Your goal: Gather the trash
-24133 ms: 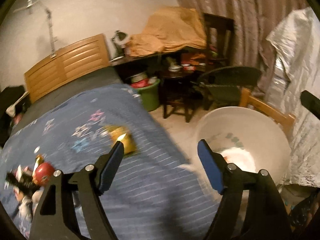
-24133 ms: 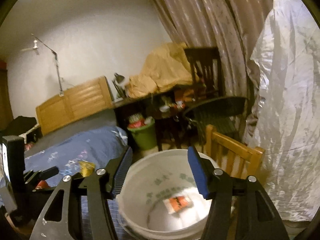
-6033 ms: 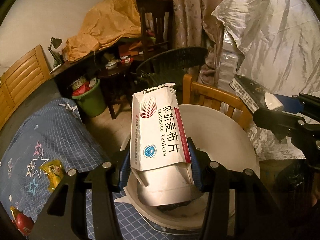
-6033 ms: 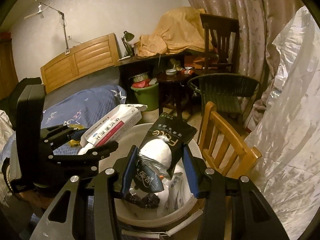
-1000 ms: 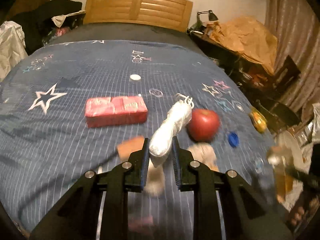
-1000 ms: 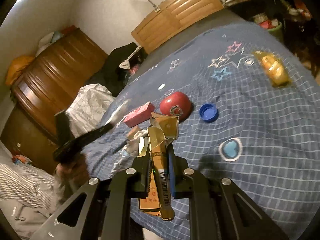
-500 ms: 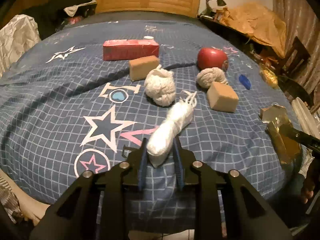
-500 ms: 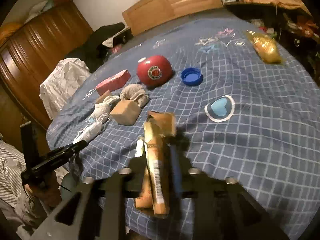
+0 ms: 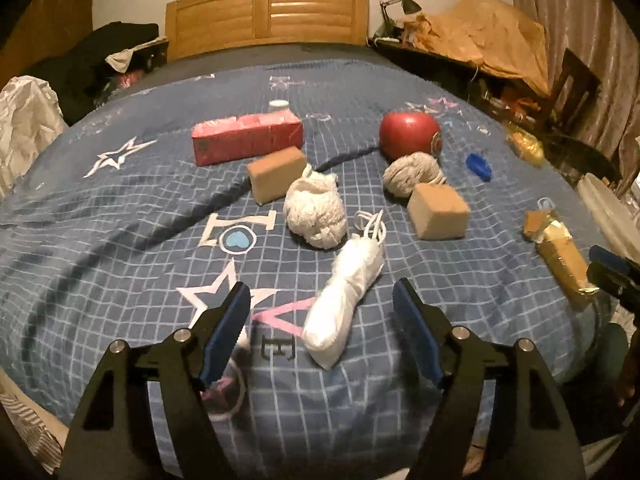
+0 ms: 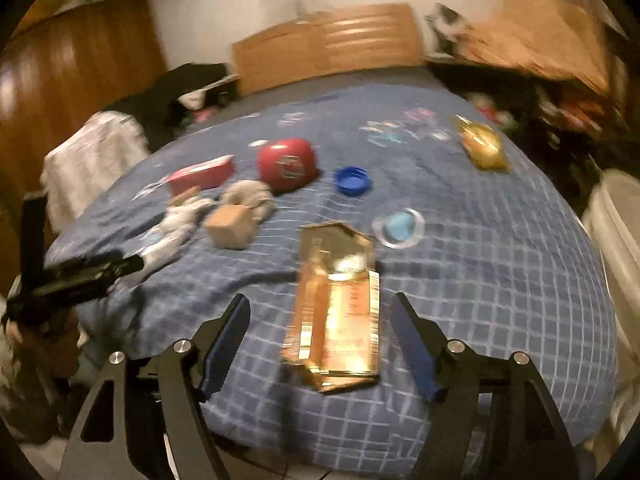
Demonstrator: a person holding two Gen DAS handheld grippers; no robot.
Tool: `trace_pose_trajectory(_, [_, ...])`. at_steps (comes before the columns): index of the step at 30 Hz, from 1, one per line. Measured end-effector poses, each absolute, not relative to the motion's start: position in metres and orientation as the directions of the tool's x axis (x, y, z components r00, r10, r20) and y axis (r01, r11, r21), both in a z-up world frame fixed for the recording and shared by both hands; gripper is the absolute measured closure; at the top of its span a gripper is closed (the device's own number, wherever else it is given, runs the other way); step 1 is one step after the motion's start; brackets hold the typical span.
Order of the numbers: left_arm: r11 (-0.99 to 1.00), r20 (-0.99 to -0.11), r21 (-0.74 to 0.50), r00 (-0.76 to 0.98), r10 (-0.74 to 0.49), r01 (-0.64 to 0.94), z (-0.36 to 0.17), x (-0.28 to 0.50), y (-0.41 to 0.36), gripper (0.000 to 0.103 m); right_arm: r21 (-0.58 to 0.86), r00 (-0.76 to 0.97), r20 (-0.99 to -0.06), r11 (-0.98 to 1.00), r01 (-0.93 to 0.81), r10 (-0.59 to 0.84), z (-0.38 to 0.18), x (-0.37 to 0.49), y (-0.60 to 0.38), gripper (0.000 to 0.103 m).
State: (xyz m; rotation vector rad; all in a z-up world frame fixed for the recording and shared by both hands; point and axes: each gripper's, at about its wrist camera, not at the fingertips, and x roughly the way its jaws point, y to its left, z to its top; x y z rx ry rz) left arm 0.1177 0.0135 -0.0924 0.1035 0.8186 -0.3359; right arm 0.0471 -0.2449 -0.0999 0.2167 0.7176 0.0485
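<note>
Both my claws are opening and neither one grips anything. In my left claw a white cord bundle lies loose on the bed, pads clear on both sides. In my right claw a flattened gold carton lies on the blanket between the spread jaws, untouched.

Lots still left, I'd say. Ahead of the left claw: two yarn balls, two tan blocks, a red packet, a red apple, a blue cap. Far right of the right claw, a gold wrapper and what looks like the white bucket at the edge. Contents not visible. Collection looks far from finished.
</note>
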Motion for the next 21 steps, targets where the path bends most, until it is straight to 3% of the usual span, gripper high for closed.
trace_pose_trajectory(3, [0.938,-0.748,-0.030,0.615,-0.251,0.346,-0.104,0.124,0.010,0.033,0.236,0.722,-0.682,0.970,0.065,0.118,-0.110,0.051,-0.250,0.030])
trace_pose_trajectory(5, [0.934,-0.766,-0.038,0.590,-0.256,0.356,-0.112,0.126,0.009,0.048,0.234,0.713,-0.690,0.971,0.051,0.129,-0.117,0.053,-0.248,0.033])
trace_pose_trajectory(7, [0.937,-0.760,-0.016,0.605,-0.239,0.350,-0.114,0.123,0.009,0.062,0.215,0.695,-0.707,0.976,0.039,0.128,-0.122,0.055,-0.241,0.046])
trace_pose_trajectory(9, [0.936,-0.757,-0.041,0.601,-0.258,0.351,-0.113,0.122,0.011,0.082,0.207,0.696,-0.707,0.978,0.031,0.128,-0.125,0.055,-0.237,0.050])
trace_pose_trajectory(16, [0.964,-0.733,0.006,0.656,-0.177,0.267,-0.089,0.110,0.003,0.084,0.201,0.743,-0.657,0.980,0.010,0.127,-0.107,0.046,-0.237,0.053])
trace_pose_trajectory(21, [0.968,-0.659,0.073,0.740,-0.133,0.239,-0.045,0.103,-0.026,0.084,0.168,0.789,-0.606,0.986,-0.003,0.106,-0.078,0.039,-0.242,0.054])
